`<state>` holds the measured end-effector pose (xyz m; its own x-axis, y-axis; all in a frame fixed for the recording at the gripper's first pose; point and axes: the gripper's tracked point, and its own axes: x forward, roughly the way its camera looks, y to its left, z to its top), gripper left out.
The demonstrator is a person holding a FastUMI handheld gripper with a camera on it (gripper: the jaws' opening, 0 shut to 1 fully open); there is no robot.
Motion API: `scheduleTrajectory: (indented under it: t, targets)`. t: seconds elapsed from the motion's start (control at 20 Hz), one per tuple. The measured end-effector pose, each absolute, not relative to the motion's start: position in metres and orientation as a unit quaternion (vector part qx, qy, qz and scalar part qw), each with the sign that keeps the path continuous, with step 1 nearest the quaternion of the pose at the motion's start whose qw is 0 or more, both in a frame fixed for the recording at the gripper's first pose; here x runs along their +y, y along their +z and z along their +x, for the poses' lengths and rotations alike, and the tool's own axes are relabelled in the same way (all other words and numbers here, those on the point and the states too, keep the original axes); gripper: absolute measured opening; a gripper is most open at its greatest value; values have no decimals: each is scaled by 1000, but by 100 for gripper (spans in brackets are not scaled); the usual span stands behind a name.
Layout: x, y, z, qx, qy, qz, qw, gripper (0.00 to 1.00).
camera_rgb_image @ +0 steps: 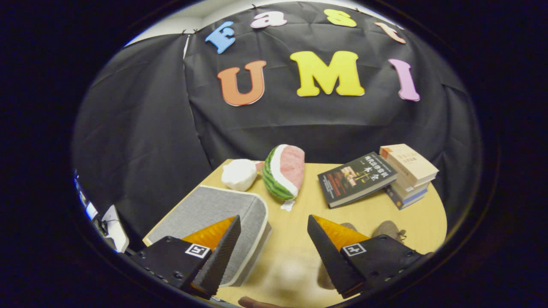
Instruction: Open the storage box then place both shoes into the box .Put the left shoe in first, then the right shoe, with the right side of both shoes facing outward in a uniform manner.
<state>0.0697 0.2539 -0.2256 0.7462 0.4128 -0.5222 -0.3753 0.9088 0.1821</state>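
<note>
Your gripper (274, 239) hung above the light wooden table (295, 239) with its two fingers spread wide apart and nothing between them. Under your left finger (222, 252) lay the grey fabric storage box with a pale trim (214, 209), its lid closed, sitting at the table's near left corner. Beside and partly behind your right finger (332, 256) you had a brownish shoe (387, 229), mostly hidden, so its facing could not be told. Beyond the fingers stood a plush watermelon slice (284, 173), with a white soft lump (239, 174) touching its left side. Further right, a dark-covered book (357, 177) leaned against a small stack of books (409, 175).
</note>
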Motion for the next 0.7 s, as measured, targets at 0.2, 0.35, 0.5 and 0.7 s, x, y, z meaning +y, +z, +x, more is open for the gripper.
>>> scheduleTrajectory:
  t: [0.2,0.35,0.5,0.7]
  targets:
    - [282,-247,72,322,224,57,918,96]
    - [290,-258,68,337,234,47,911,96]
    - [297,-279,70,367,237,63,897,96]
    - [301,-293,68,417,243,144,864,97]
